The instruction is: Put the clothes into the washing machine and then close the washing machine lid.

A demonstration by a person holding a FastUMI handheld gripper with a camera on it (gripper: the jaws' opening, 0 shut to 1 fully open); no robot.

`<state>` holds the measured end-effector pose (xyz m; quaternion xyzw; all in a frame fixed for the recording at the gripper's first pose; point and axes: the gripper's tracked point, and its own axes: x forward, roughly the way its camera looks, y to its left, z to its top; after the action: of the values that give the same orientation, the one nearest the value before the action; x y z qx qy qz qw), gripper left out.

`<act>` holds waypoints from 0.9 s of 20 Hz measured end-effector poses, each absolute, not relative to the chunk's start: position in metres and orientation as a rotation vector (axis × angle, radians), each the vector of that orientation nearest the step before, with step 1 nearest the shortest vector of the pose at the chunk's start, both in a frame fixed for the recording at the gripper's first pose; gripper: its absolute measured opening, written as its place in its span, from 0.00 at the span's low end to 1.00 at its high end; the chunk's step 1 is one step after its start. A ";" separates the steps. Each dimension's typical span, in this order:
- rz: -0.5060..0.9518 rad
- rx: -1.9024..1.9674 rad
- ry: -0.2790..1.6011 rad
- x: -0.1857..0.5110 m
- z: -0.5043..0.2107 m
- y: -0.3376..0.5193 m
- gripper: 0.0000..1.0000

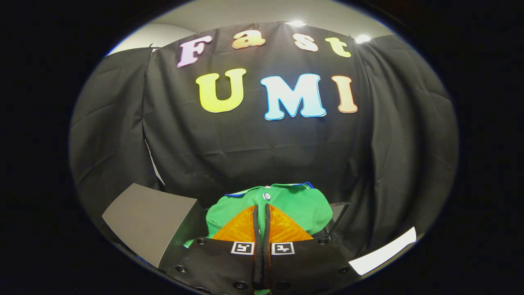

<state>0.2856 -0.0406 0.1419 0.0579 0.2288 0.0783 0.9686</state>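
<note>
Gripper view | gripper (261, 213) fingers pressed together, pinching green cloth garment with blue collar trim (299, 203) | garment hangs at fingertips, beside grey flat lid panel (151, 221), before black cloth wall (245, 151)

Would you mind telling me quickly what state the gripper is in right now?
Gripper: closed, its two fingers pressed together on a fold of the green garment, holding it up in front of the booth's black cloth wall.
</note>
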 end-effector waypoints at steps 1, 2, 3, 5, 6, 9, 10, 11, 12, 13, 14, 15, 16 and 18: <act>0.153 0.118 0.467 0.285 0.139 -0.044 0.01; 0.148 0.116 0.471 0.283 0.137 -0.048 0.01; 0.143 0.114 0.473 0.281 0.134 -0.051 0.01; 0.133 0.105 0.468 0.276 0.130 -0.059 0.01; 0.129 0.101 0.465 0.273 0.127 -0.065 0.01; 0.119 0.098 0.478 0.265 0.107 -0.070 0.01; 0.119 0.099 0.491 0.262 0.099 -0.072 0.01; 0.117 0.099 0.505 0.259 0.091 -0.073 0.01; 0.117 0.098 0.520 0.256 0.083 -0.074 0.01; 0.118 0.097 0.539 0.254 0.074 -0.073 0.01; 0.117 0.096 0.554 0.252 0.065 -0.074 0.01; 0.120 0.095 0.571 0.250 0.057 -0.073 0.01; 0.118 0.088 0.591 0.249 0.047 -0.072 0.01; 0.117 0.080 0.628 0.246 0.029 -0.073 0.01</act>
<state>0.2463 -0.0734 0.0289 0.0394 0.3088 0.0574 0.9486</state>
